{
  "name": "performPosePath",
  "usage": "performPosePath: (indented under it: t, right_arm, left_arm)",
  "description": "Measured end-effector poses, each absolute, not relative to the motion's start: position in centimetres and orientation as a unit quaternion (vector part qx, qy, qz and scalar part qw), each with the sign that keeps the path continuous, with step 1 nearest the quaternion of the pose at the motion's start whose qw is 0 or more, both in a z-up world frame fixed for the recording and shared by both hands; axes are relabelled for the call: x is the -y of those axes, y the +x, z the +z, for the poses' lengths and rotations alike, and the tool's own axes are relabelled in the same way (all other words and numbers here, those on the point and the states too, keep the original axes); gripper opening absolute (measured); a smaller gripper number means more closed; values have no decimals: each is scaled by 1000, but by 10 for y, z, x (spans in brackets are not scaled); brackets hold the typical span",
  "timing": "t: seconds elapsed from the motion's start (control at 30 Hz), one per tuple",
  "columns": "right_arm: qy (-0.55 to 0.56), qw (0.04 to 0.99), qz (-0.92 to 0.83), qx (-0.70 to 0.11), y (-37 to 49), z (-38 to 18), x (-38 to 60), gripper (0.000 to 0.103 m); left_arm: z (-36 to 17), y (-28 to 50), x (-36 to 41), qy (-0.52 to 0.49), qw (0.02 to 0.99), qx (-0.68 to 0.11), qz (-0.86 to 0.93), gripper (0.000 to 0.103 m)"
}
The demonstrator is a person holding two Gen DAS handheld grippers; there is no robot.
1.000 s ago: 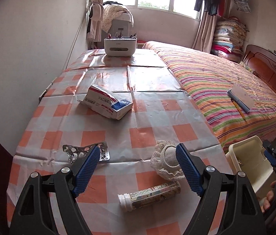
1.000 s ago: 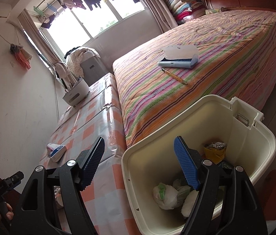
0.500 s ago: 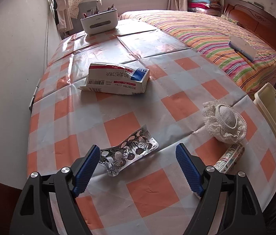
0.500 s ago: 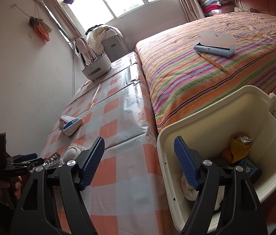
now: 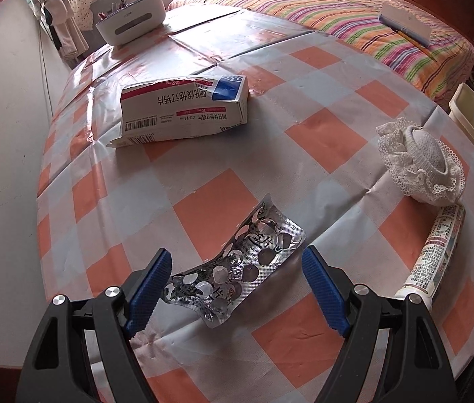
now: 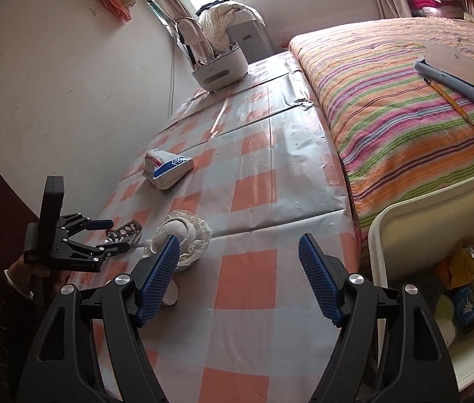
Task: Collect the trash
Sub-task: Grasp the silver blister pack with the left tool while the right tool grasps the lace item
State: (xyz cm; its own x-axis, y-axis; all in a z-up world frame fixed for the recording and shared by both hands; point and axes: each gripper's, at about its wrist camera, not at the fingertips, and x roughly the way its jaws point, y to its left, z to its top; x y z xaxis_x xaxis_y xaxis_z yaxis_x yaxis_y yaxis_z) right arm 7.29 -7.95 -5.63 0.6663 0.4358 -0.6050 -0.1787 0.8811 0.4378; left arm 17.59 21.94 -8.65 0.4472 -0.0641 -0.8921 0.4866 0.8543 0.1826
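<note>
A crumpled silver blister pack (image 5: 237,265) lies on the checked tablecloth between the open jaws of my left gripper (image 5: 237,285), not gripped. It also shows in the right wrist view (image 6: 123,232) beside the left gripper (image 6: 111,235). An opened medicine box (image 5: 183,110) lies farther back. A white lace sock ball (image 5: 421,161) and a printed tube (image 5: 435,255) lie to the right. My right gripper (image 6: 238,275) is open and empty above the table's near edge, left of the cream trash bin (image 6: 404,221), which holds several pieces of trash.
A white organizer tray (image 5: 132,27) stands at the table's far end. A striped bed (image 6: 404,100) runs along the table's right side with a lint brush (image 6: 451,70) and a pencil (image 6: 448,100) on it. A wall bounds the left side.
My left gripper has swung left and dropped toward the blister pack, which now sits between its jaws. My right gripper has turned from over the bin toward the table.
</note>
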Motion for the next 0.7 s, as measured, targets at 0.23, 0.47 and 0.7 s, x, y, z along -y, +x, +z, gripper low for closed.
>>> performPosePath:
  t: [0.23,0.47,0.7]
  right_arm:
    - [134,892,195,-386,89,-53,49,73]
    - [85,887,206,-403,109,-54,21,73]
    - [67,868,225,-438,124,-68,-1,73]
  left_arm:
    - [-91,178,-217,216,818,-506,-169,78]
    - [-92,173,-218,186,834,-500,-142,76]
    - [-90,167,-230,90,857,-498,-97,37]
